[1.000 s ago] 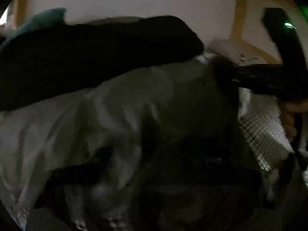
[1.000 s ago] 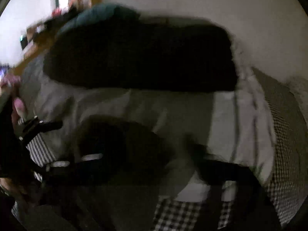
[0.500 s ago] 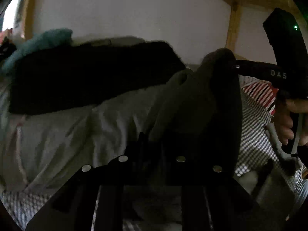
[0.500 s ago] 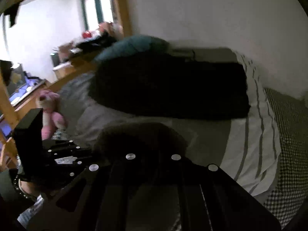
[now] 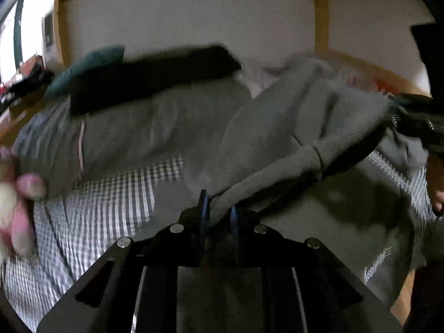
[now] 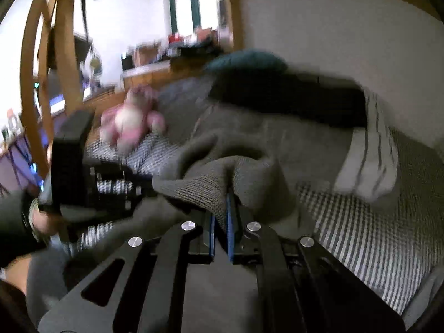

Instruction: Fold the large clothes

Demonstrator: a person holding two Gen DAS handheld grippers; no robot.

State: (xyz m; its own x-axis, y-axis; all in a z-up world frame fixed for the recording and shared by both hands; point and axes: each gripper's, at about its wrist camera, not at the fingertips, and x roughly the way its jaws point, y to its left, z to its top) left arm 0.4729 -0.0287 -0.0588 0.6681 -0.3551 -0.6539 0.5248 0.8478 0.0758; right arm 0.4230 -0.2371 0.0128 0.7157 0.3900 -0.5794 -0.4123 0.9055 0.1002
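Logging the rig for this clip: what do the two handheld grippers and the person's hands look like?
Both grippers are black. The left gripper and right gripper have angled black link arms with round silver pivot bolts and blue pads on the fingers. From the right wrist view, the other unit is a boxy black block. A dark sleeve and wristband cover that wrist.

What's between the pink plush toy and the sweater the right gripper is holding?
In the right wrist view, only checked bedding lies between the pink plush toy and the grey sweater pinched by the right gripper; nothing else sits there.
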